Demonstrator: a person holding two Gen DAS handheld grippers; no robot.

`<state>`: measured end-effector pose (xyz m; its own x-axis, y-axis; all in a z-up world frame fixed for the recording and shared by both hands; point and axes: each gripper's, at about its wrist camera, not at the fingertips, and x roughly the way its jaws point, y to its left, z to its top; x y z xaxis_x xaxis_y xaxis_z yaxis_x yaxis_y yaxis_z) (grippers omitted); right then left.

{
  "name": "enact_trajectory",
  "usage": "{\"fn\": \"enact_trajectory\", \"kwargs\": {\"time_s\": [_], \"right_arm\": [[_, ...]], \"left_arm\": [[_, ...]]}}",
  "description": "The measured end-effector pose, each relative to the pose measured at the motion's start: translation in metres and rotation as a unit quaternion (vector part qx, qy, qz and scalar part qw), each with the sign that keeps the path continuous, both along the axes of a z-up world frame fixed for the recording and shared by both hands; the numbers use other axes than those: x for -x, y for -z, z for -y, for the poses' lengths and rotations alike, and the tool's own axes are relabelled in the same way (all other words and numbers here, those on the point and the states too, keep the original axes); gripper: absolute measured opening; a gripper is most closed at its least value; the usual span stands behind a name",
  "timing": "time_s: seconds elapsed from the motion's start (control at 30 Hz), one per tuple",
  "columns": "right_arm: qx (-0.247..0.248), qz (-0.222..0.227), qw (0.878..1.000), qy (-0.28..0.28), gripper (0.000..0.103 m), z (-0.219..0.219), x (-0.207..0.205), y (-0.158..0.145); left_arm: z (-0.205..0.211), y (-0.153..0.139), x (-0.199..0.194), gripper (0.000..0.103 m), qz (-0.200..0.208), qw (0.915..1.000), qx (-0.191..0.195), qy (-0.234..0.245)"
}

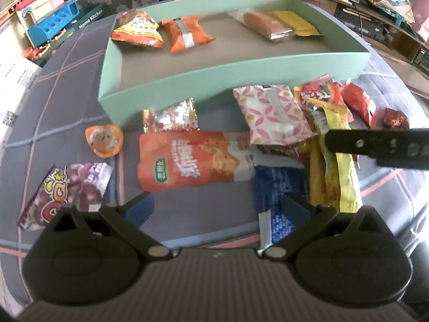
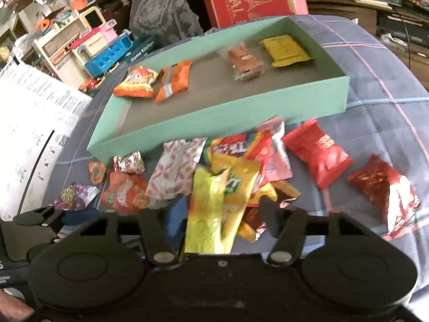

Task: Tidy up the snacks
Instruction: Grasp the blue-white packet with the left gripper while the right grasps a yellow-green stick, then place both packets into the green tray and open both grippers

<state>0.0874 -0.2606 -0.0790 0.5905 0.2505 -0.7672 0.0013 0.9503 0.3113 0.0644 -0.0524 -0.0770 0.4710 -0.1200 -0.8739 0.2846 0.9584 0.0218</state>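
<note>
1. Currently four snacks are lying inside the green tray (image 1: 230, 69): an orange bag (image 1: 138, 29) and an orange wrapped bar (image 1: 186, 33) at its left end, a brown cake in clear wrap (image 1: 264, 25) and a yellow packet (image 1: 295, 22) at its right end. The middle of the tray floor is showing bare.
2. Most of the snacks are still sitting outside, on the checked cloth (image 1: 80, 80) just in front of the tray's near wall: a large orange packet (image 1: 187, 161), a pink-patterned packet (image 1: 270, 114), a blue packet (image 1: 278, 187), a small round orange cup (image 1: 104, 141), a purple packet (image 1: 67, 187), and two red packets (image 2: 317, 151) lying apart on the right.
3. Left gripper (image 1: 217, 209) is hovering over the large orange packet with its jaws spread wide and nothing between them.
4. Right gripper (image 2: 222, 214) is hanging over the heap with its jaws partly closed around a yellow-green packet (image 2: 206, 214); the packet is standing up between the fingers, but motion blur is hiding the pads, so I cannot tell if it is clamped.
5. Judgement: the sorting is looking well under half done, with roughly a dozen items still waiting to go in.
</note>
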Motion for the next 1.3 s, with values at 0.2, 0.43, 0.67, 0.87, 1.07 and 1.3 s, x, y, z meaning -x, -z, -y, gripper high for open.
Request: {"fn": "enact_trajectory", "kwargs": {"time_s": [0.2,0.43,0.67,0.87,1.07,1.3], "right_arm": [[0.045,0.007,0.999,-0.024,0.027,-0.01,0.003,0.007],[0.035,-0.002,0.999,0.008,0.027,0.018,0.012,0.014],[0.031,-0.013,0.999,0.026,0.027,0.032,0.014,0.021],[0.022,-0.011,0.999,0.03,0.019,0.038,0.017,0.022],[0.013,0.001,0.999,0.03,0.015,0.04,0.02,0.01],[-0.001,0.015,0.999,0.032,0.014,0.047,0.025,-0.009]], "left_arm": [[0.007,0.001,-0.001,0.103,0.0,1.0,0.004,0.004],[0.029,0.008,0.003,0.098,0.008,0.9994,-0.004,0.033],[0.03,0.008,0.005,0.046,0.011,0.9981,0.004,0.06],[0.016,0.004,0.006,0.04,0.01,0.9993,0.01,0.035],[0.006,-0.01,0.011,0.039,0.018,0.9988,0.028,0.035],[-0.013,-0.04,0.016,0.039,0.039,0.9971,0.063,0.02]]}}
